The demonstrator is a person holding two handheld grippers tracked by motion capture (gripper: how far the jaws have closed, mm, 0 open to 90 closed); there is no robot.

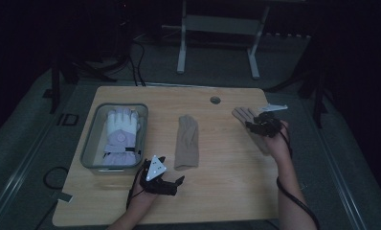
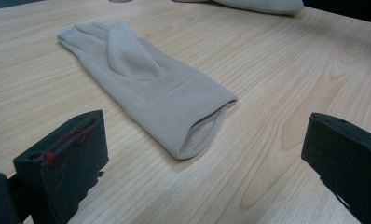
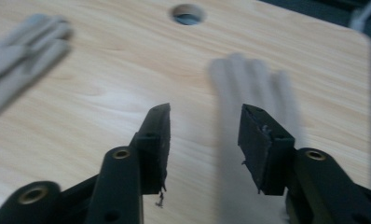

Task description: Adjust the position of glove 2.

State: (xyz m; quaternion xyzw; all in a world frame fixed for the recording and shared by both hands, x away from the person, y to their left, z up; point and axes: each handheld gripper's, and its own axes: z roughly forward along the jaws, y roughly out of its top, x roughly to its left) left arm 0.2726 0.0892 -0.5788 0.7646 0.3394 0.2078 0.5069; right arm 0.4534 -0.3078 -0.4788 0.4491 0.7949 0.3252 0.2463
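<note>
A beige glove (image 1: 186, 142) is laid flat near the middle of the surface (image 1: 227, 191), cuff toward the near edge; the left gripper (image 1: 172, 184) is held just short of that cuff, jaws spread wide and empty; a second beige glove (image 1: 248, 122) is seen near the far right corner, the right gripper (image 1: 265, 125) poised above it, jaws partly open, nothing gripped; a white glove (image 1: 119, 136) is kept in a tray (image 1: 89, 152) by the left edge.

Dim overhead view, surroundings sunk in black; the table (image 1: 227, 182) alone catches light. Close views brighter, soft shadows; motion blur smears the beige glove (image 3: 249, 88) ahead.
</note>
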